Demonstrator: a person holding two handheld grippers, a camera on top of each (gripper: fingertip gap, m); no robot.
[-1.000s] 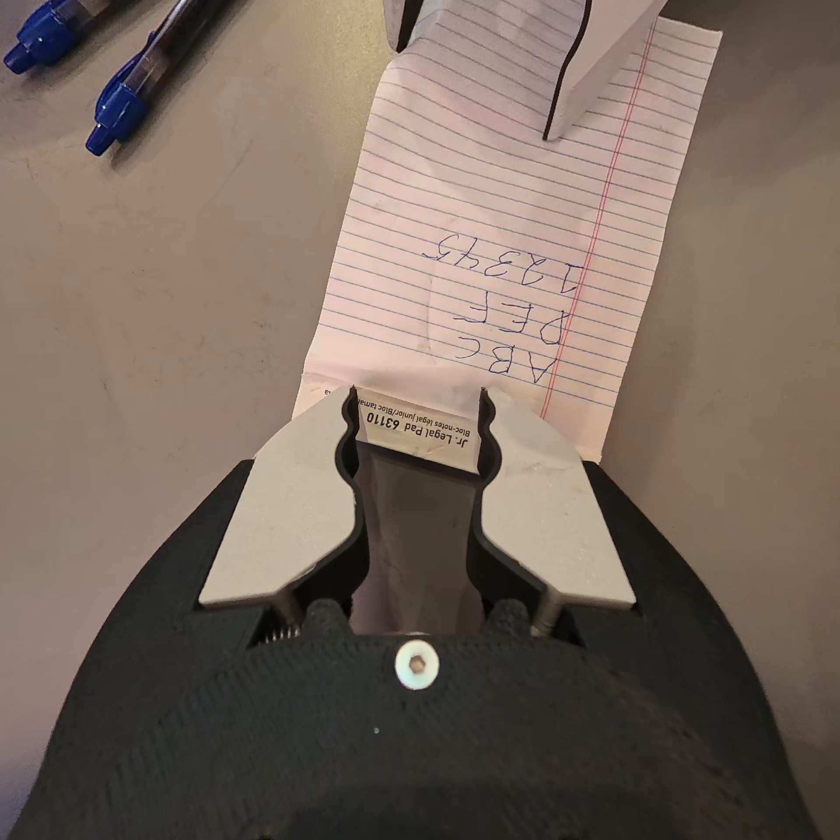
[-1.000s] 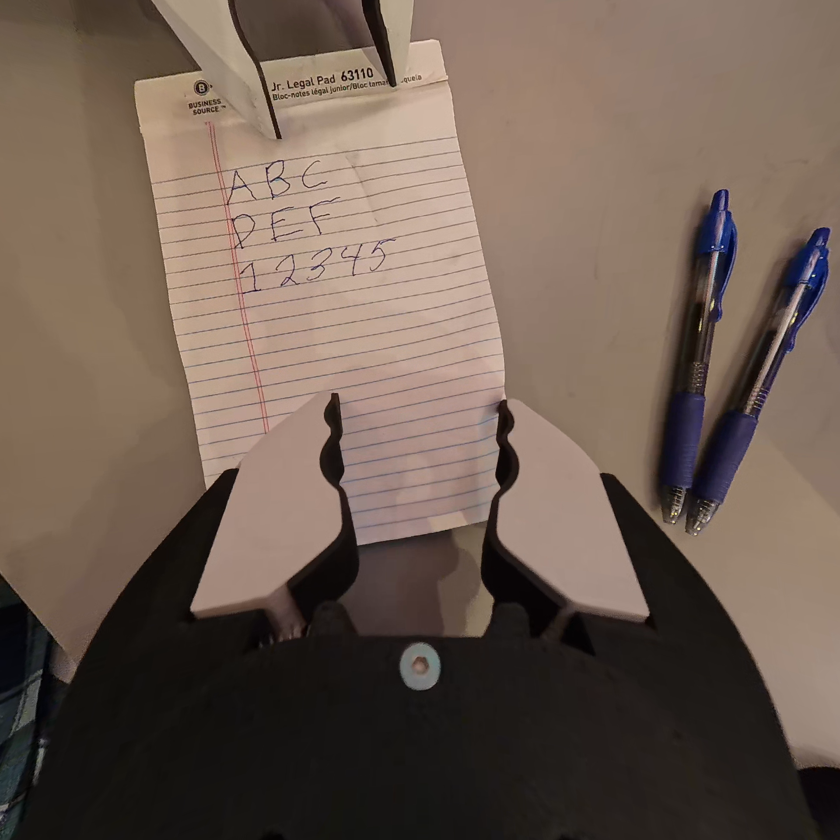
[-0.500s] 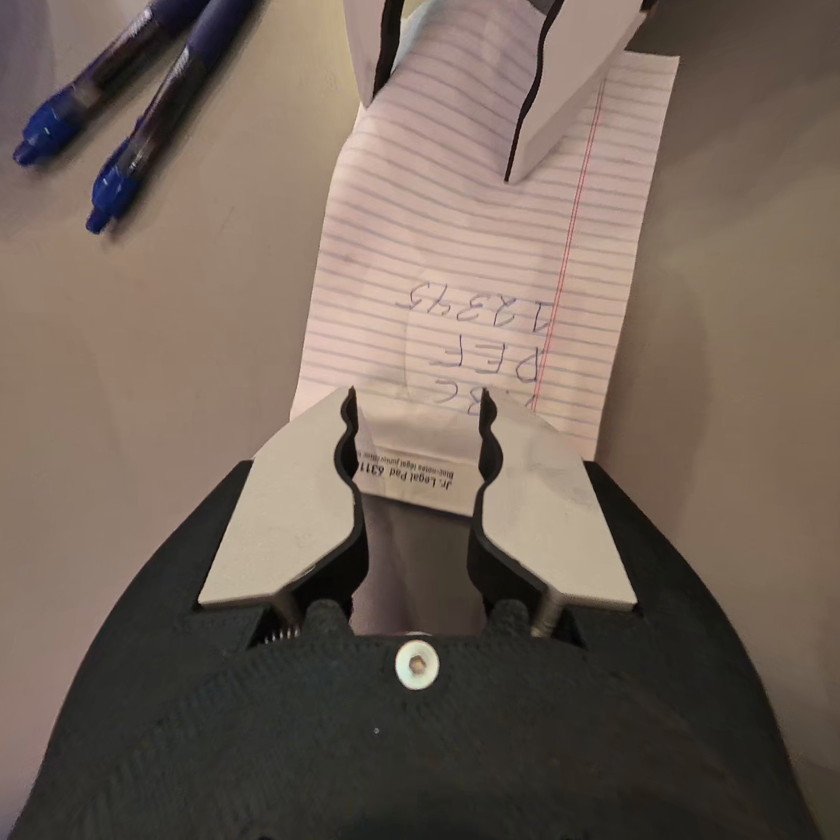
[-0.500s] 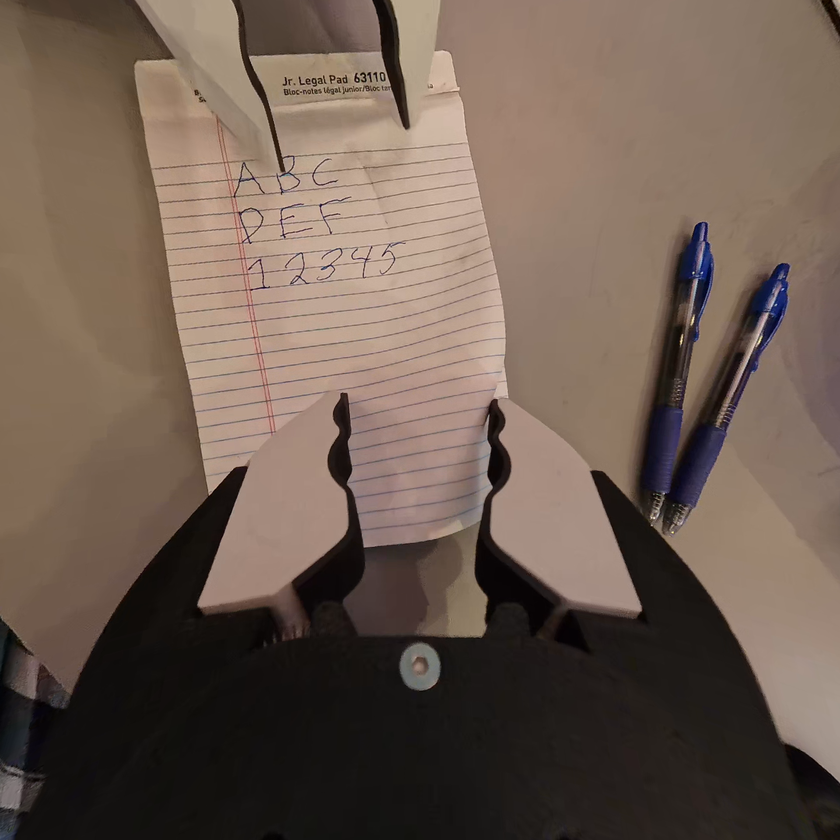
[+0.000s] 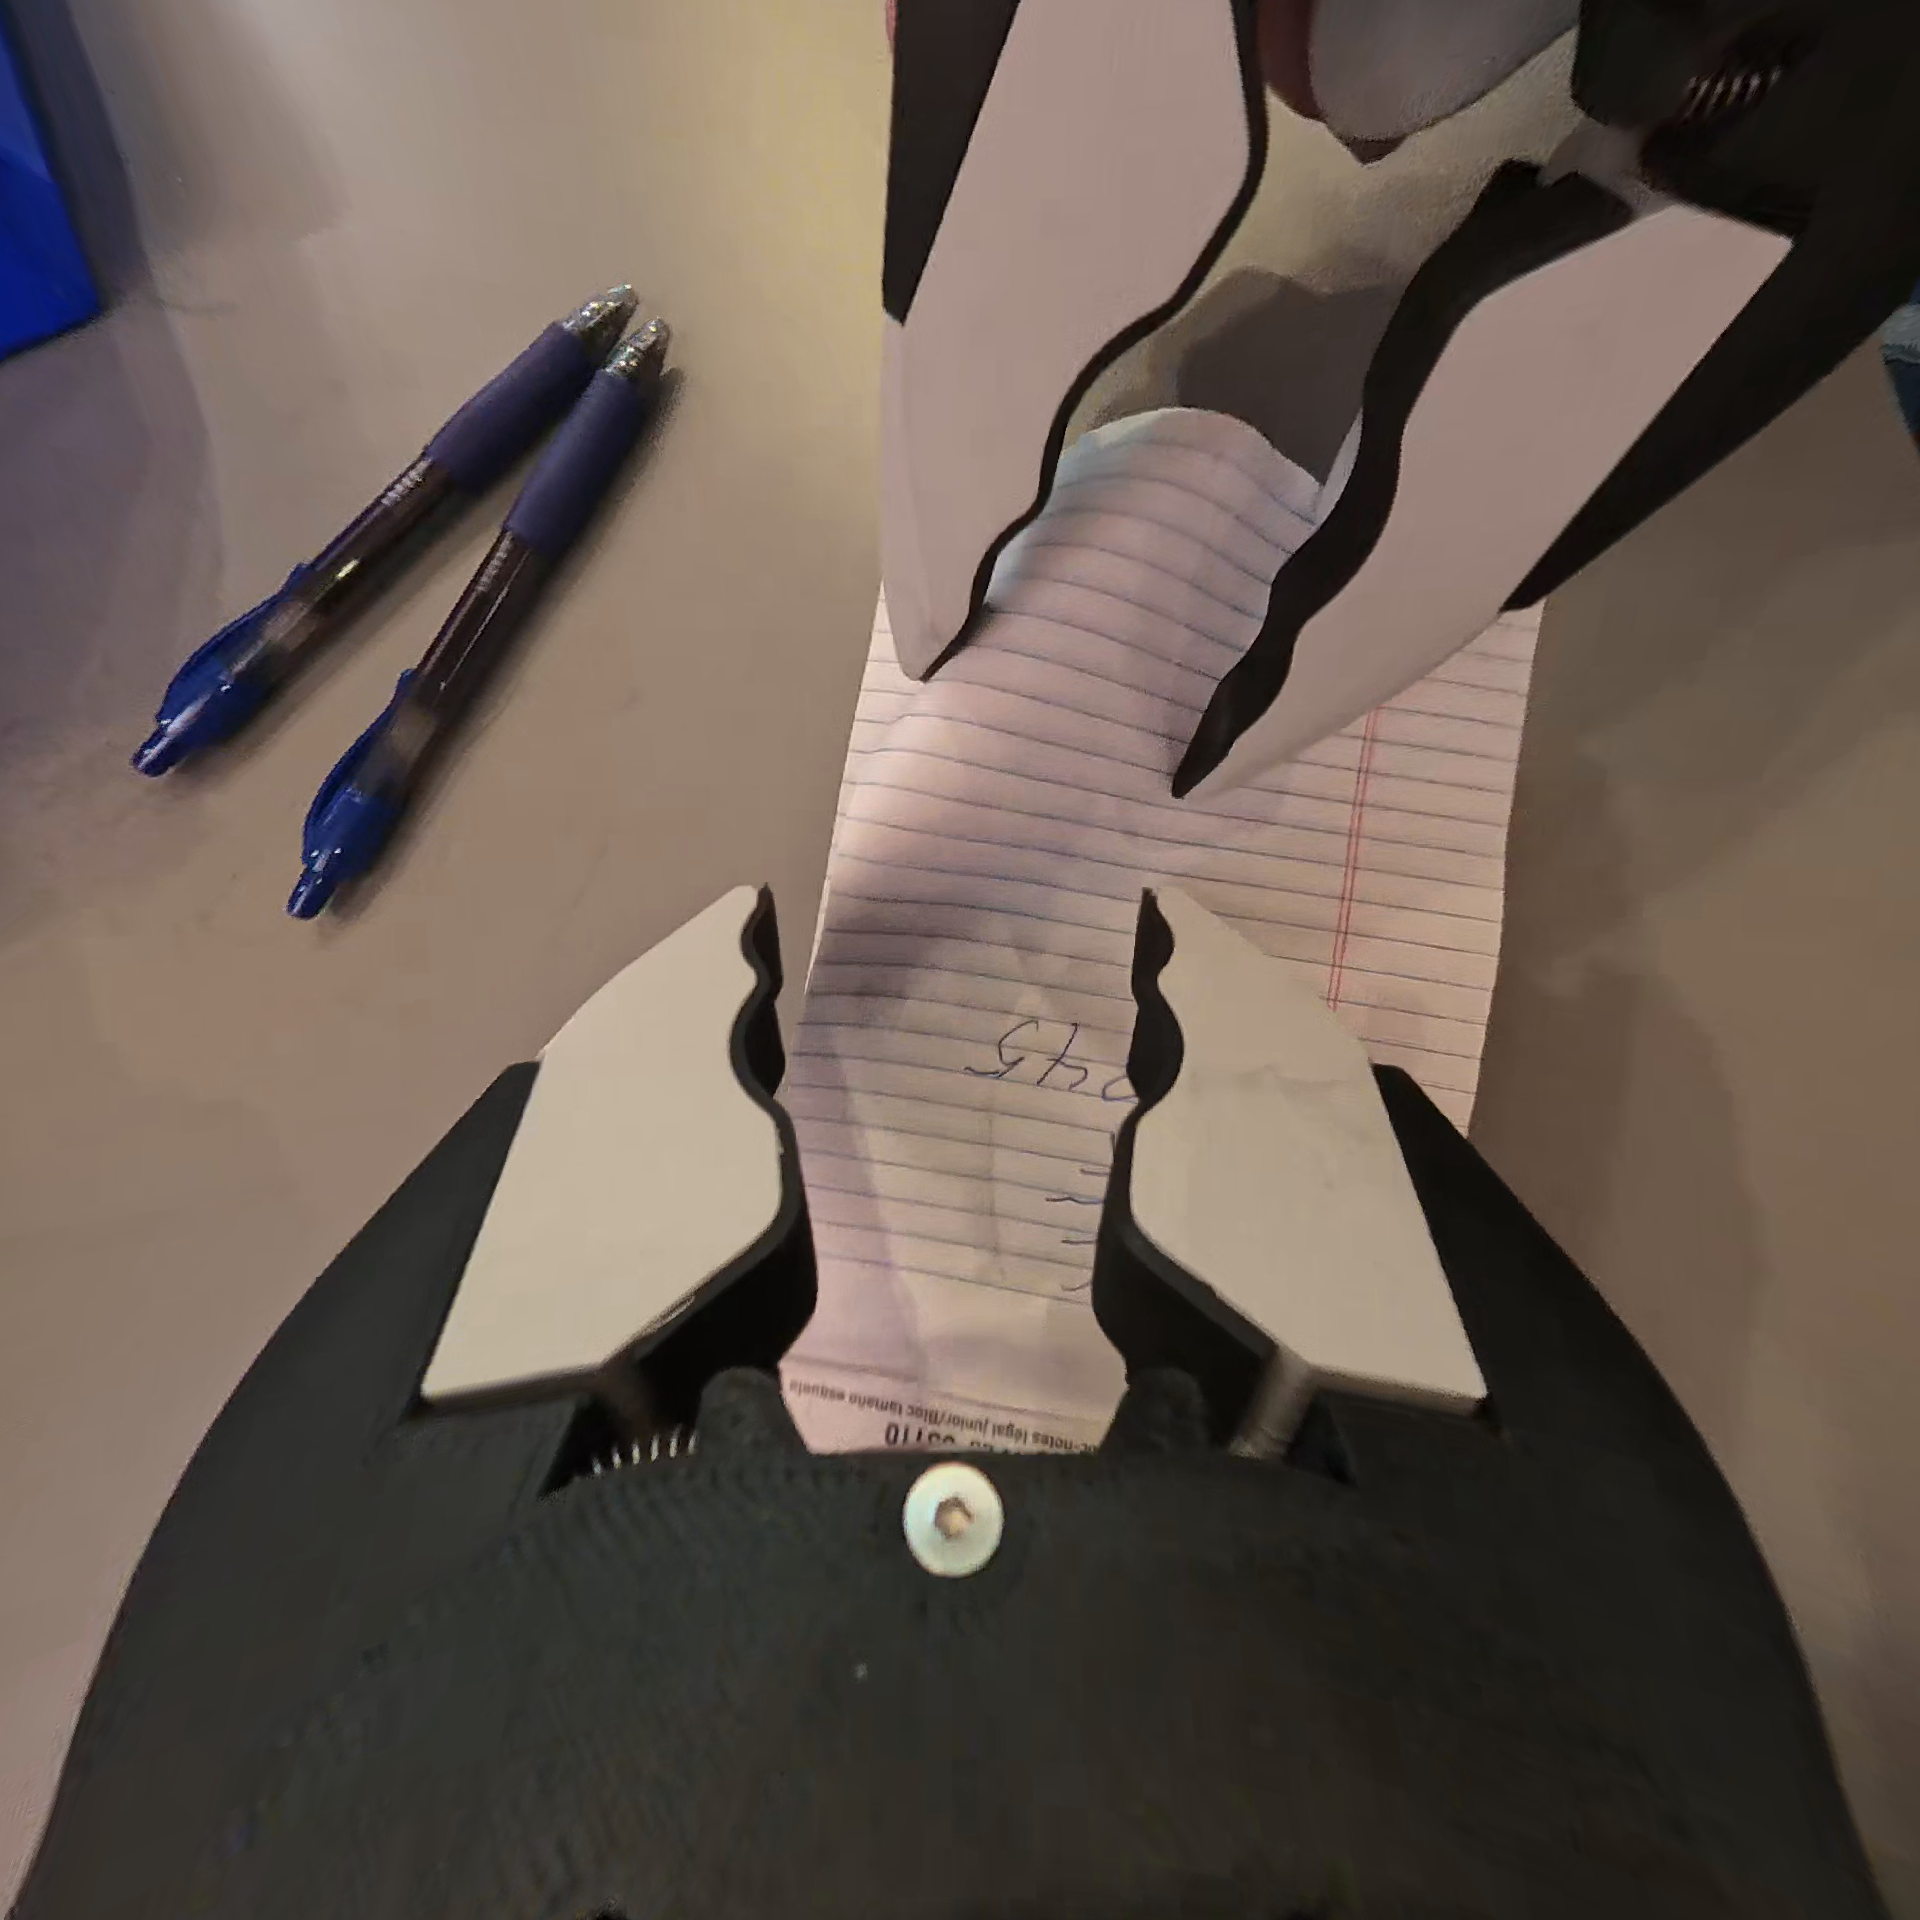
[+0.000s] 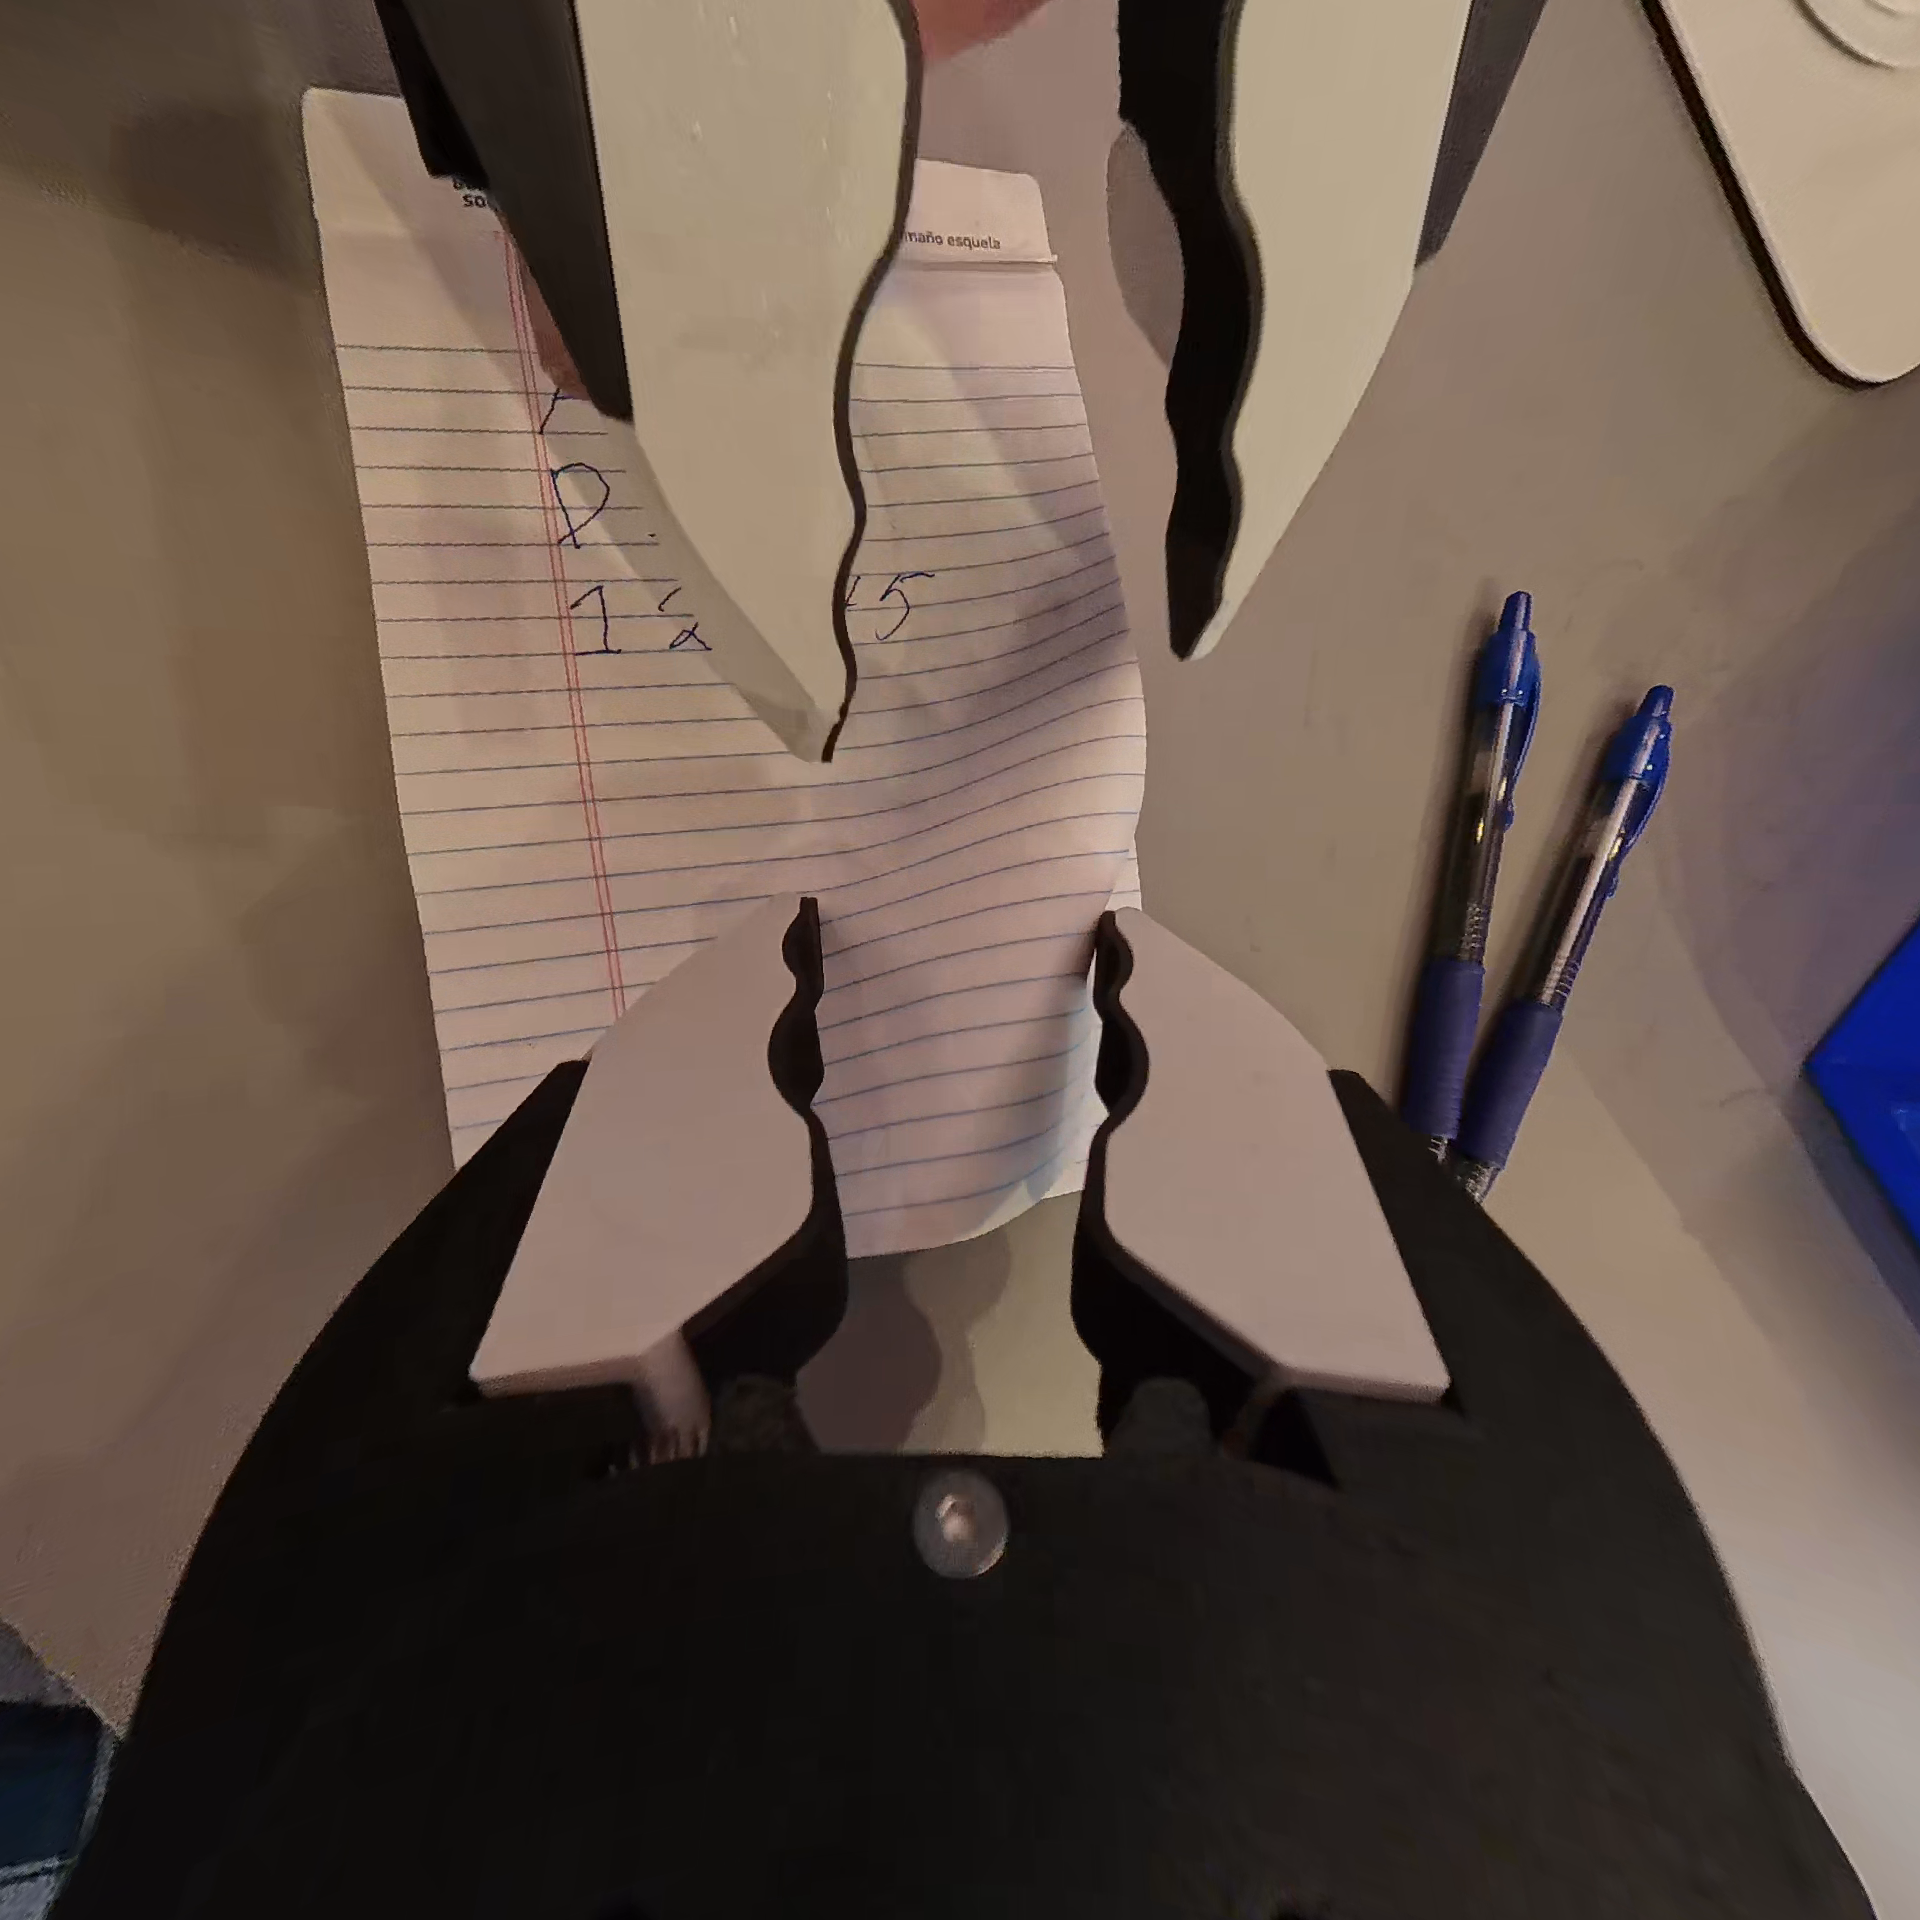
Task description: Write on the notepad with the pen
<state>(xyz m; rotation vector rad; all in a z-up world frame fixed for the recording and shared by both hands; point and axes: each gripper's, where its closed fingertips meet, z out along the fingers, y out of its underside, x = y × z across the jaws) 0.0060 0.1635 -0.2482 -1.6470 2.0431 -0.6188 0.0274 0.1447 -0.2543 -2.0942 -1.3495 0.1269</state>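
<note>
Notepad (image 6: 727, 831) flat on the table (image 6: 208, 727), blue handwriting on its top sheet. Two blue pens (image 6: 1538, 883) lying side by side just right of it, untouched. Left gripper (image 5: 951, 904) and right gripper (image 6: 956, 914) facing each other above the pad, both released, holding nothing.

1. The notepad (image 6: 727, 831) lies flat on the table (image 6: 1351, 520), in the middle of the right wrist view.
2. Two pens (image 6: 1538, 904) lie side by side on the table at the right of that view, near the notepad but not touching it.
3. The right gripper (image 6: 956, 925) is at the bottom, over the notepad's lower part.
4. The left gripper (image 6: 1003, 707) comes in from the top, over the notepad's upper part.
5. A flat thing (image 6: 1870, 1101) lies at the right edge, just beside the pens.
</note>
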